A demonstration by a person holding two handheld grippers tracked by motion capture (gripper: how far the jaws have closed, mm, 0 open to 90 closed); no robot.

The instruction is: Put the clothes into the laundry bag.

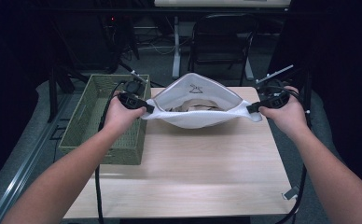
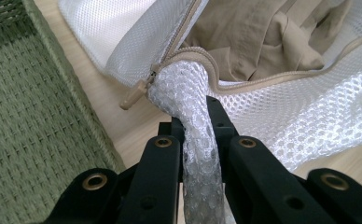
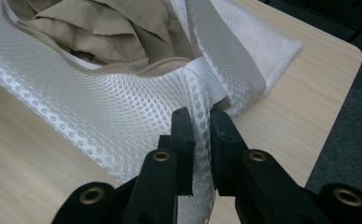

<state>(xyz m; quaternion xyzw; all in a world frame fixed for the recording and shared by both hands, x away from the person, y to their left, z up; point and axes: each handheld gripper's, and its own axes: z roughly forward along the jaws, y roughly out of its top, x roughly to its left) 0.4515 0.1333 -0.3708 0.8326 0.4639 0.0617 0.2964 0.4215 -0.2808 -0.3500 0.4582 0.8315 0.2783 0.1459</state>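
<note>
The green woven basket [image 1: 105,119] stood at about 9 o'clock on the tabletop [image 1: 193,172], with the left tool [image 1: 147,108] just beside its right wall. That tool was closed on the left corner of the white mesh bag [image 1: 202,114], a thin twist of netting pinched between its jaws near the zipper pull [image 2: 135,95]. The bag hung open at 12 o'clock, and beige clothing [image 2: 258,42] lay inside. The right tool [image 1: 252,108] was also closed, on the bag's right corner. I judged each grip to be small, so the netting could slip out under the load. If one side dropped, the clothing might spill, or the bag could catch the basket rim.
</note>
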